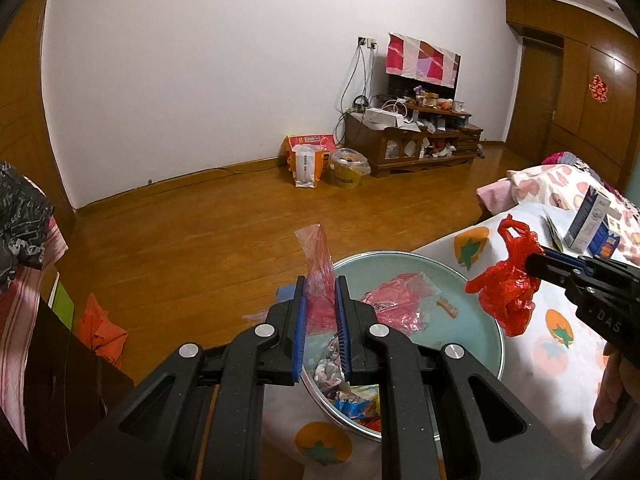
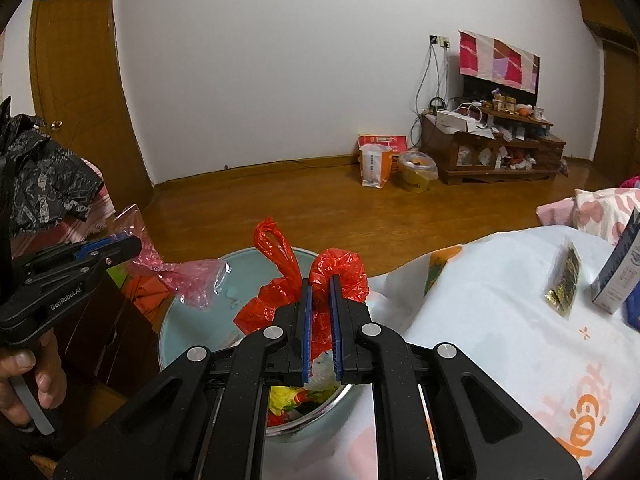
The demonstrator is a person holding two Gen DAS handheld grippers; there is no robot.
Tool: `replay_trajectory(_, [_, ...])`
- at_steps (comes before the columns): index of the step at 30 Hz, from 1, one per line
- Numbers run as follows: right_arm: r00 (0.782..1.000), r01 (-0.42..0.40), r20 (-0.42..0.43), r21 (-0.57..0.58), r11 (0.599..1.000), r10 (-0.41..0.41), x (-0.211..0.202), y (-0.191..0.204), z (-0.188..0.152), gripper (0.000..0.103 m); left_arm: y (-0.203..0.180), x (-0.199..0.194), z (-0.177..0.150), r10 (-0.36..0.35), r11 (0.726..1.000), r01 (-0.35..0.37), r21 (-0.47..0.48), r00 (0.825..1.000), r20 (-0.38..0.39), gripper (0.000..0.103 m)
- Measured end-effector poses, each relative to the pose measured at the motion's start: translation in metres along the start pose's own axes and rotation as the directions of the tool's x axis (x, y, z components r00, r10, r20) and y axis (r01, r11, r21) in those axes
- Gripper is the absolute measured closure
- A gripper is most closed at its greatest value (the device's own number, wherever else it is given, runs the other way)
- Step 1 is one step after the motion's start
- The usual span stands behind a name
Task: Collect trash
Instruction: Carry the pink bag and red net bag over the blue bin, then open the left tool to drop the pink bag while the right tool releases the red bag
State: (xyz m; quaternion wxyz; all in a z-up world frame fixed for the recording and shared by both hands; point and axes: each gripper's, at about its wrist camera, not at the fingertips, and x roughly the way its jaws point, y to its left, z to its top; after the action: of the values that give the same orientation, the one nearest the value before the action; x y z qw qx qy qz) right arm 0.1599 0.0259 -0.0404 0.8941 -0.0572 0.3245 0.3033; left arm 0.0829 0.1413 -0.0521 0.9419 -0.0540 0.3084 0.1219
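A crumpled red bag (image 2: 316,292) of thin glossy plastic is held above a pale blue basin (image 1: 472,320), its two looped handles (image 2: 276,252) standing up and its body bunched into folds. A second bag, pink (image 1: 318,280) and translucent, is drawn up in a thin wrinkled strip from the basin, where the rest of it lies spread on the bottom. Bright wrappers (image 1: 356,404) are heaped at the near side of the basin. The basin stands at the edge of a white cloth (image 2: 500,300) printed with orange fruit.

"GenRobot.AI" is printed on the side of the left claw (image 2: 120,248) in the right wrist view, and the letters "DAS" are read on the right claw (image 1: 536,266) in the left wrist view. Writing on a blue-and-white carton (image 1: 588,224) is too small to read.

The left claw (image 1: 320,300) is clamped on the pink bag, its blue pads (image 1: 301,320) nearly together. The right claw (image 2: 320,304) is clamped tight on the red bag.
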Motion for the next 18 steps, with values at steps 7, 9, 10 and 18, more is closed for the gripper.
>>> replay_trajectory(7, [1.000,-0.005,-0.002,-0.009,1.000,0.005,0.0024,0.0025,0.0022,0.094,0.0008,0.0011,0.0006,0.002,1.000,-0.001,-0.006,1.000,0.004,0.089])
replay_trajectory(9, [1.000,-0.006,-0.002,-0.012,1.000,0.006,0.0038,0.0043,0.0047,0.094,0.0013,0.0009,0.0007,0.001,1.000,-0.001,-0.006,1.000,0.004,0.089])
replay_trajectory(10, [1.000,-0.007,-0.002,-0.014,1.000,0.007,0.0037,0.0043,0.0050,0.094,0.0012,0.0008,0.0007,0.000,1.000,0.000,-0.007,1.000,0.004,0.089])
replay_trajectory(18, [1.000,-0.011,0.027,-0.005,1.000,0.011,0.0046,0.0030,0.0078,0.073,0.0028,-0.0065,0.0007,-0.023,1.000,0.024,-0.016,1.000,0.013,0.073])
